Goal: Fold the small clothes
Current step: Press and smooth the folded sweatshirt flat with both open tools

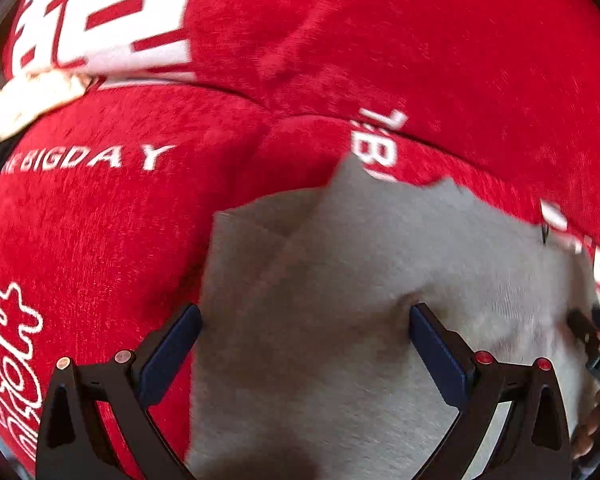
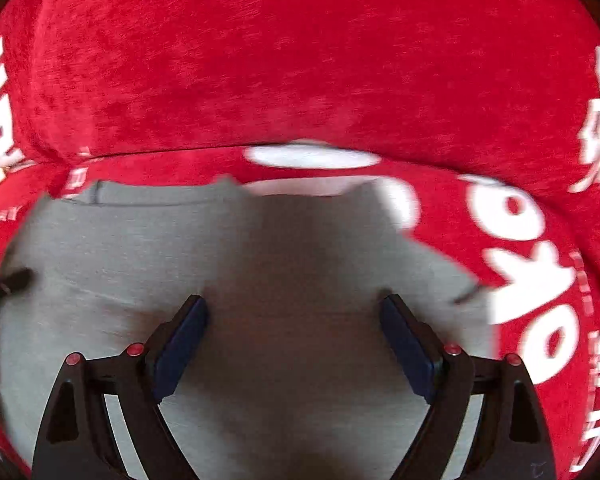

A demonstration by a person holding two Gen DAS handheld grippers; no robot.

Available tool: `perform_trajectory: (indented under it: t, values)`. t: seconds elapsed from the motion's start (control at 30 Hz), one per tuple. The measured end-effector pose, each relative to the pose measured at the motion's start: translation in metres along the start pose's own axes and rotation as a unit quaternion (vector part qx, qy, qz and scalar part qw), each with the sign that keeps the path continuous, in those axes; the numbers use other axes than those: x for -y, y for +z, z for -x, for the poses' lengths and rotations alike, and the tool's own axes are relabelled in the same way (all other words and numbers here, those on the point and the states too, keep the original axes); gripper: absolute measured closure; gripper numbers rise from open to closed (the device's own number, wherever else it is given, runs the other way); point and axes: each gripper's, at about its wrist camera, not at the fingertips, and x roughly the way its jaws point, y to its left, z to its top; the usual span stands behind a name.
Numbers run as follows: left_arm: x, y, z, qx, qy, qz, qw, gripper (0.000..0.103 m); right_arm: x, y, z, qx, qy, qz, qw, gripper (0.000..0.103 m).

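A grey garment (image 2: 236, 248) is shown spread flat on a red printed cover (image 1: 100, 220); it is judged light, soft and limp. Both the left tool (image 1: 306, 320) and the right tool (image 2: 294, 312) are held wide above it, nothing gripped. Its edges or corners are judged the best hold.

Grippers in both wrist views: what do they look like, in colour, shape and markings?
The left gripper has black angular finger frames with triangular cut-outs and dark blue flat pads; its studs are copper-coloured on one finger, red on the other. The right gripper has the same build, with red studs on both fingers.
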Motion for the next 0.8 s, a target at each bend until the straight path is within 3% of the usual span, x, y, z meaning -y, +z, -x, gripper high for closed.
perform_trajectory:
  t: [0.1,0.23,0.43,0.57,0.67,0.8]
  values:
    - [-0.013,-0.005,0.015,0.022,0.031,0.026,0.999,0.0,0.03,-0.012,0.019,0.01,-0.037,-0.043,0.998,0.013]
    - [-0.018,-0.038,0.055,0.055,-0.01,0.039,0.9977,0.0,0.036,-0.04,0.067,0.054,0.0,-0.069,0.996,0.013]
    - [0.029,-0.099,0.084,0.082,-0.038,-0.037,0.9952,0.0,-0.057,-0.069,0.083,0.057,0.048,0.039,0.996,0.013]
    - [0.031,-0.117,0.058,0.054,-0.007,-0.063,0.9965,0.0,-0.094,-0.09,0.062,0.043,0.037,0.097,0.994,0.013]
    - [0.01,-0.122,0.058,0.061,-0.033,-0.053,0.9962,0.0,-0.071,-0.092,0.06,0.039,0.072,0.046,0.996,0.012]
    - [-0.007,-0.129,0.062,0.061,-0.029,-0.063,0.9957,0.0,-0.044,-0.095,0.061,0.045,0.061,0.038,0.996,0.012]
